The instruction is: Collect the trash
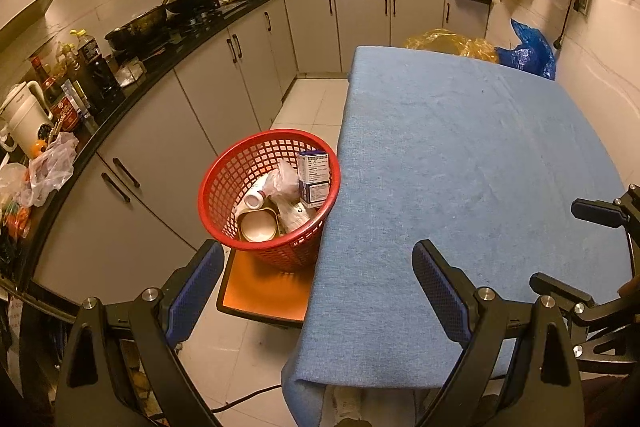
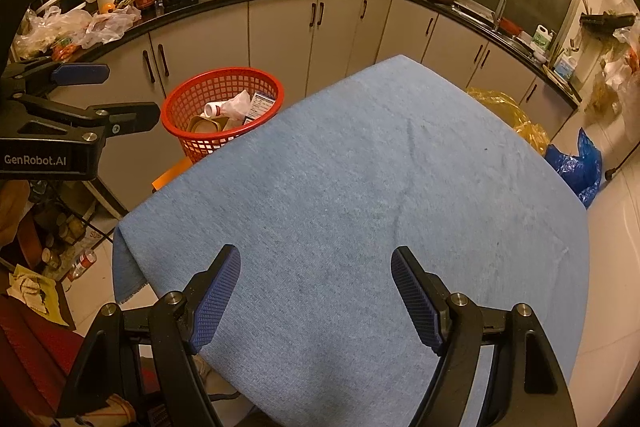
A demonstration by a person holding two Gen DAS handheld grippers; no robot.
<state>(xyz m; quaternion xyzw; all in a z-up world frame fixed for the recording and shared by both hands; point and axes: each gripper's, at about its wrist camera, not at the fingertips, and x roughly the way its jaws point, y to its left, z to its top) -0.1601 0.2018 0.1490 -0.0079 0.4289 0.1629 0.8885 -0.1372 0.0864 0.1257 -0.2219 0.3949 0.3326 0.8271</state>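
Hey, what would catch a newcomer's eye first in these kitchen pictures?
Probably the red basket of trash, standing on an orange stool by the table's left edge. Next, the bare blue tablecloth, with both claws open and empty above its near end.

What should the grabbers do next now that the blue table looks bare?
Probably just lift both away and stop. The blue tablecloth shows no trash, the red basket already holds the box and bottle, and the left gripper and right gripper are open and hold nothing.
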